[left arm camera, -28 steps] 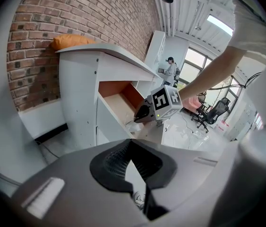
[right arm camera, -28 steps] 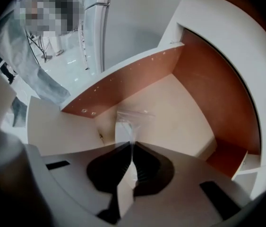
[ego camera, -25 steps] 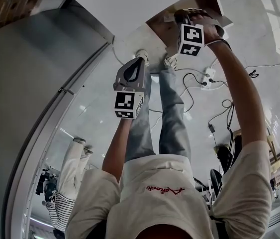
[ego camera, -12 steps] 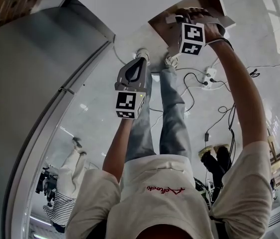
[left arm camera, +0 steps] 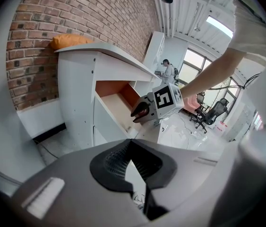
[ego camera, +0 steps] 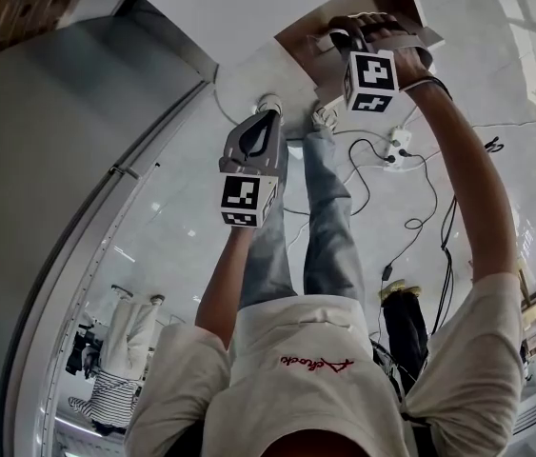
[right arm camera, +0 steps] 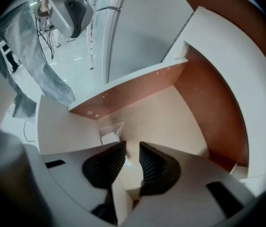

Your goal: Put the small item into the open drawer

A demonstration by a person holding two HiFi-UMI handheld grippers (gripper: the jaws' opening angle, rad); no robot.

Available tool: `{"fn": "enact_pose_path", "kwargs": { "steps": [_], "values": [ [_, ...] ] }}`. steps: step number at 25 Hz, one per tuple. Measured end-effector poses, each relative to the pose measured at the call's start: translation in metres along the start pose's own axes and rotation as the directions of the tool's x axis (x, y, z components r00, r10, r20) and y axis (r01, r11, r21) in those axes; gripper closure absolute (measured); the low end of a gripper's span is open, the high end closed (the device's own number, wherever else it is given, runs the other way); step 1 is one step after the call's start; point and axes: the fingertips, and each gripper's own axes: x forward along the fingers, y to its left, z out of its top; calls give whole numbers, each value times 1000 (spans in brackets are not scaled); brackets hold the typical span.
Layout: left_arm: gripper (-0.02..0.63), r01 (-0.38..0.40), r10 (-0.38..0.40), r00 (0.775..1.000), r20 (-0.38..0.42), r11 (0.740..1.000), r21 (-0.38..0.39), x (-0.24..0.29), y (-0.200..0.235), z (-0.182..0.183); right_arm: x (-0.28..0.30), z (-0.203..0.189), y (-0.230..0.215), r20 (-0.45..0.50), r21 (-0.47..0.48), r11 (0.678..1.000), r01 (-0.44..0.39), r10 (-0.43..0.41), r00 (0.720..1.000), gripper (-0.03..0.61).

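The open drawer has a brown inside and sticks out of a white cabinet. My right gripper hovers just over the drawer floor, open by a narrow gap, with nothing clearly between its pads. A small item in a clear wrapper lies on the drawer floor by the front wall, just beyond the fingertips. In the head view the right gripper is over the drawer. My left gripper hangs lower and to the left, over the floor. Its jaws are shut and empty.
An orange cushion lies on the cabinet top against a brick wall. Cables and a power strip trail on the floor by my feet. A bystander stands at lower left. Office chairs stand farther off.
The right gripper has shifted a little and tilted over the drawer. The left gripper has barely moved. People on the floor nearby have walked on.
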Motion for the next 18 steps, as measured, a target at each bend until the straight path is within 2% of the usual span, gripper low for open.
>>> {"fn": "enact_pose_path", "kwargs": {
  "steps": [2, 6, 9, 14, 18],
  "values": [
    [607, -1, 1, 1000, 4, 1000, 1, 0, 0, 0, -7, -2, -2, 10, -1, 999, 35, -35, 999, 505],
    [607, 3, -3, 1000, 8, 1000, 6, -2, -4, 0, -26, -6, -2, 12, 63, 994, 88, -89, 996, 508],
    [607, 6, -6, 1000, 10, 1000, 10, -4, -7, 0, -34, -10, 2, 12, 118, 984, 135, -138, 990, 543],
    [609, 11, -11, 1000, 18, 1000, 21, -4, -8, 1, -48, -4, 10, 32, 200, 961, 191, -201, 979, 563],
    [607, 13, -13, 1000, 17, 1000, 27, -6, -9, -2, -65, 6, 14, 63, 304, 925, 226, -257, 964, 566]
  ]
}}
